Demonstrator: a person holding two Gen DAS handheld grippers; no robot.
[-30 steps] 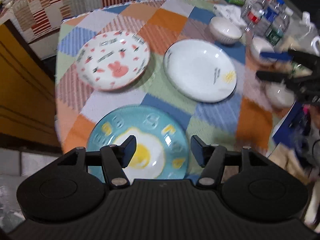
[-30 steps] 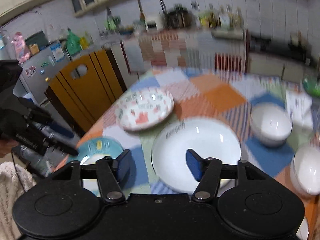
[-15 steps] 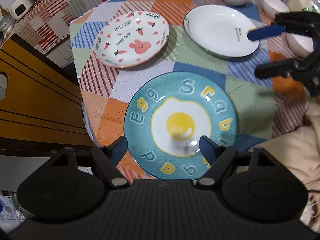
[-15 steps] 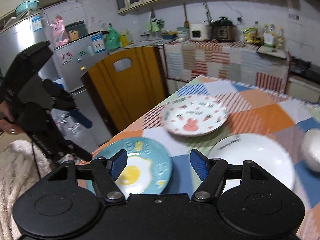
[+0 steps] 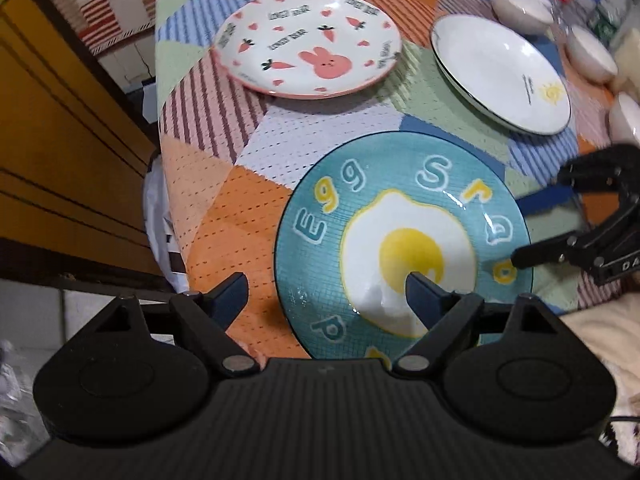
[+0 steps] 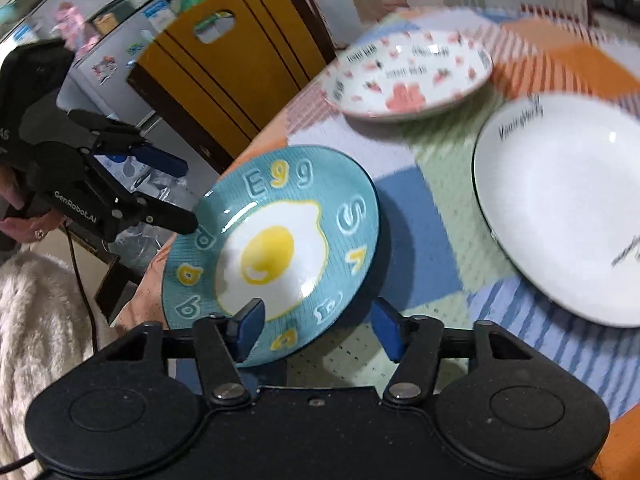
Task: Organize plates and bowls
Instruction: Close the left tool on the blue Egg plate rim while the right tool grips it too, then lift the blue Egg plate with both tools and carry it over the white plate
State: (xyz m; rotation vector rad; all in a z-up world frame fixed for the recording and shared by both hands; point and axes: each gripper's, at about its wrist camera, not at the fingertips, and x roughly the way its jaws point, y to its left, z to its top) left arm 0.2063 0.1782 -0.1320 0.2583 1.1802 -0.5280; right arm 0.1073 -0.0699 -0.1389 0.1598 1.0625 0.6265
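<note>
Teal egg plate (image 5: pixel 404 240): round, glazed teal with a fine grid texture, a fried egg painted at the centre and raised white and yellow letters round the rim. Lies flat at the near edge of the table (image 5: pixel 208 216), on its patchwork cloth, beside the corner.

Left gripper (image 5: pixel 326 294): jaws wide and opening; the plate's left rim lies between the blue fingers, no pad pressing it.

Right gripper (image 6: pixel 318 326): jaws parted and closing; the plate's near rim sits between the fingers, no contact visible.

Rabbit plate (image 5: pixel 308 42): white, pink-rimmed, with a pink rabbit, carrots and hearts; far left of the egg plate, apart from it.

White plate (image 5: pixel 500 72): dark-edged, small sun motif; far right, apart from both.

Left wrist view only: three white bowls (image 5: pixel 520 4) along the far right edge, bottles behind them; the sun motif.

Right wrist view only: yellow chair back (image 6: pixel 224 64) with its cut-out handle, a refrigerator beyond, the person's hand (image 6: pixel 22 216) on the left gripper, a fleecy cream sleeve.
</note>
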